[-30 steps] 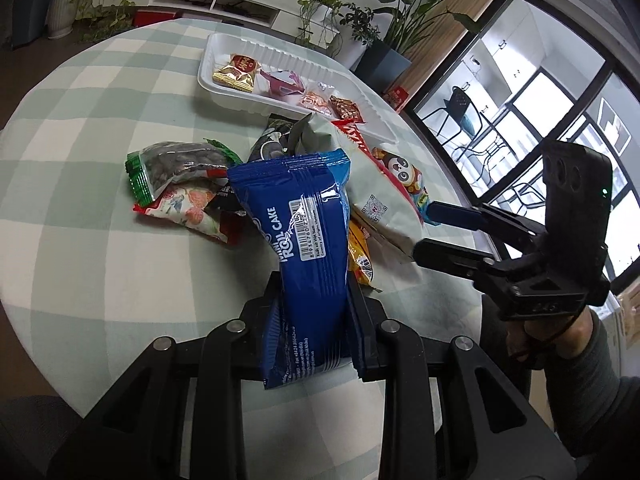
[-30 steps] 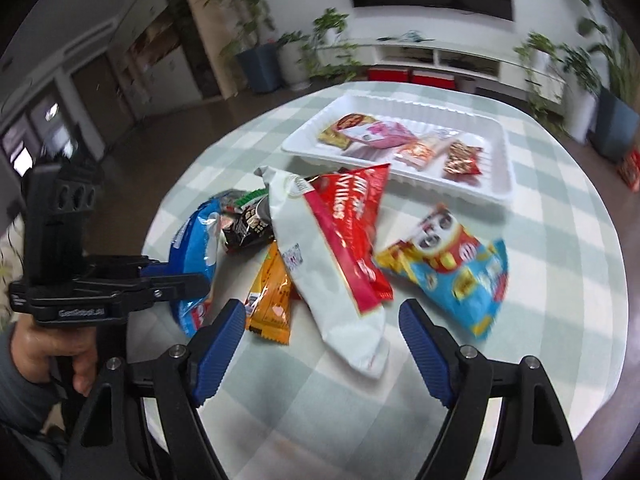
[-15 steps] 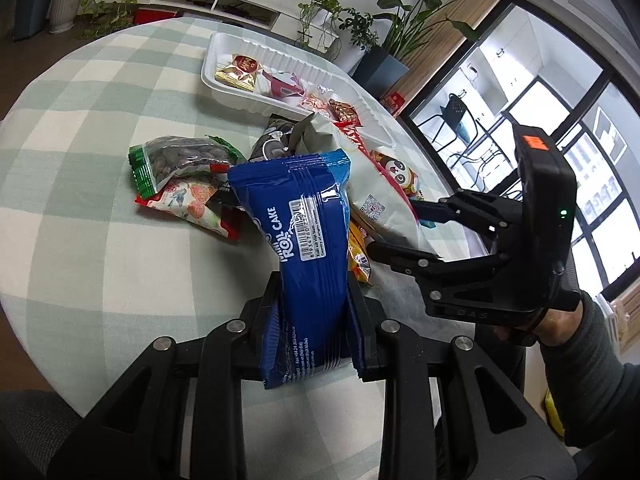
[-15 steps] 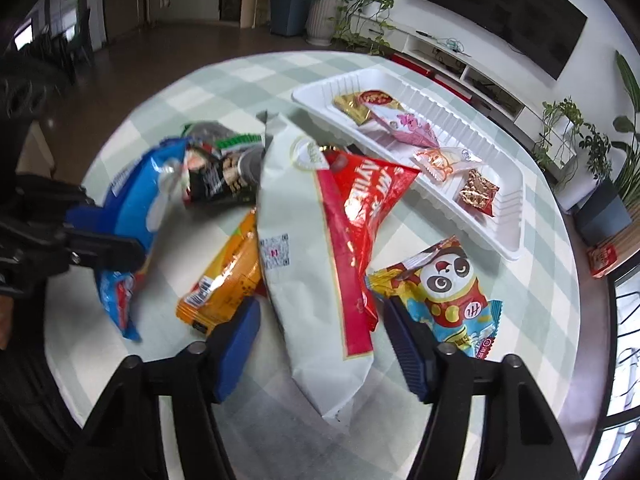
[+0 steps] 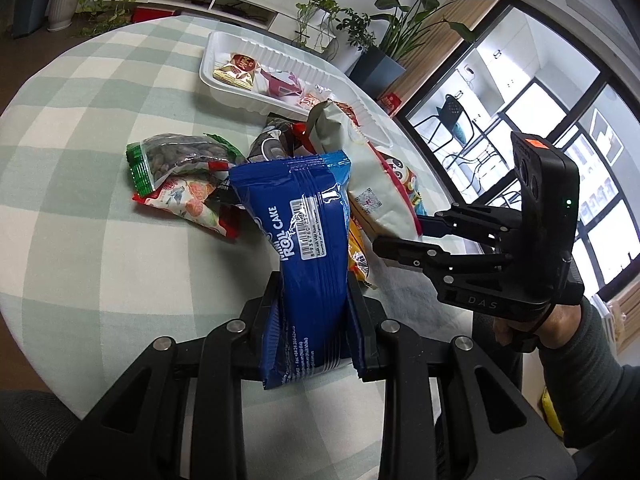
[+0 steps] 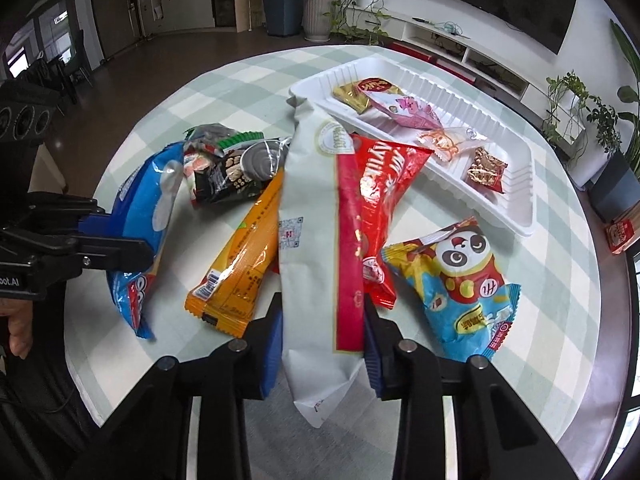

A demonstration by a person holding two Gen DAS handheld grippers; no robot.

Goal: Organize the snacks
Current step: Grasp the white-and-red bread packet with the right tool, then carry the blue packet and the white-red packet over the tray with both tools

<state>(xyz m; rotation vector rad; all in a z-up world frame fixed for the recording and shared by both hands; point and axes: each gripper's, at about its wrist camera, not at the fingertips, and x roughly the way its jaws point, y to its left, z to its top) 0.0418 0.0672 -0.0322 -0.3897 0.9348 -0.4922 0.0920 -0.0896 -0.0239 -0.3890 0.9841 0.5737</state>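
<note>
Left hand-held gripper [image 5: 314, 320] clamping one blue cake pack [image 5: 306, 240], right hand-held gripper [image 6: 323, 344] clamping one white bag [image 6: 316, 216], four snacks in tray [image 6: 516, 196].

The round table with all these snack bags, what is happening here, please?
A person is sorting snacks with two tools. The left hand-held gripper is shut on a blue roll cake bag. The right hand-held gripper is shut on a long white and red bag. Other bags lie piled on the checked table. Four small packets already lie in the white tray.
</note>
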